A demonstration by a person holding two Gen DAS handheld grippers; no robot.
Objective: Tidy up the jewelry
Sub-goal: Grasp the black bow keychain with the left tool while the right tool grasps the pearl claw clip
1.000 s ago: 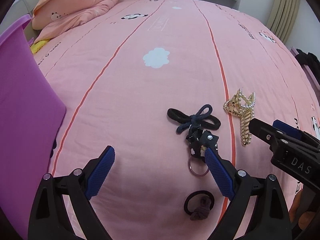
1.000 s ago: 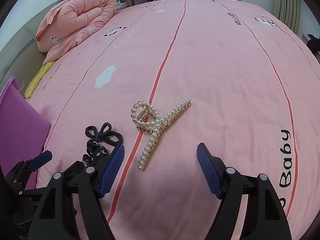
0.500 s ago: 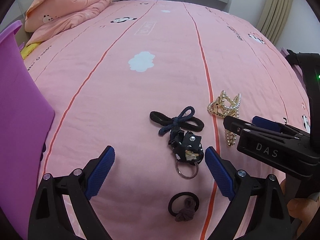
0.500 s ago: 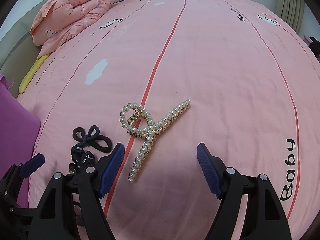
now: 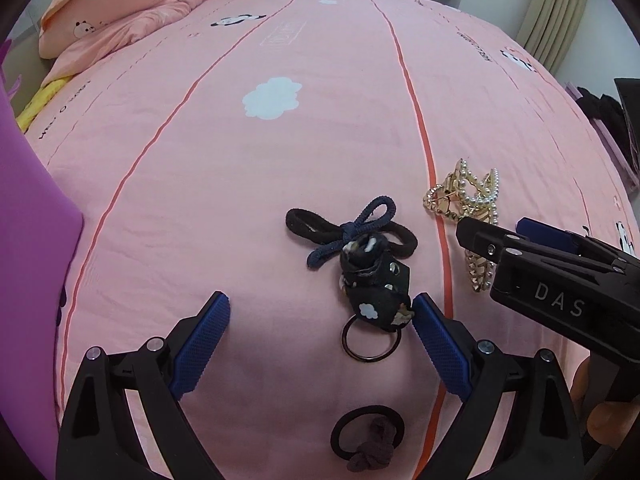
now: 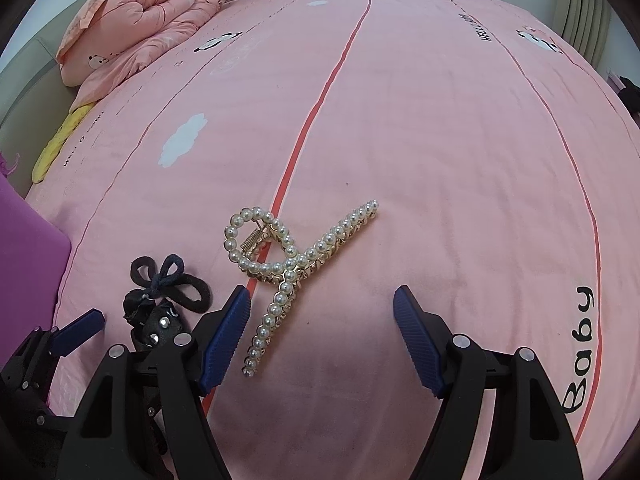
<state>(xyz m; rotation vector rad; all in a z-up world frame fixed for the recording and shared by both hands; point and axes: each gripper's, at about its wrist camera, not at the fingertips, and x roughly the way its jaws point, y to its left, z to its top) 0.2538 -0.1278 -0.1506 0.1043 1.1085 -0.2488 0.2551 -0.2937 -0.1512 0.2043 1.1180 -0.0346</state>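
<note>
Your pink bed (image 6: 420, 128) carries everything, with a folded quilt (image 6: 148, 20) at its far end and a purple box (image 5: 28, 248) at your left. Your left tool (image 5: 320, 344) hangs released, gripping nothing; the black pouch with its ring (image 5: 374, 284) lies between its pads, close to the right one. Your right tool (image 6: 320, 336) is also spread and empty, the pearl hair claw (image 6: 288, 268) lying on the bed partly between its pads. Beside the pouch sit knotted hair ties (image 5: 348, 232); another tie (image 5: 368, 440) lies nearer you.

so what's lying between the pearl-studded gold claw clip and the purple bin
The knotted black hair ties and a black patterned pouch, on the pink sheet; right wrist view shows it.
</note>
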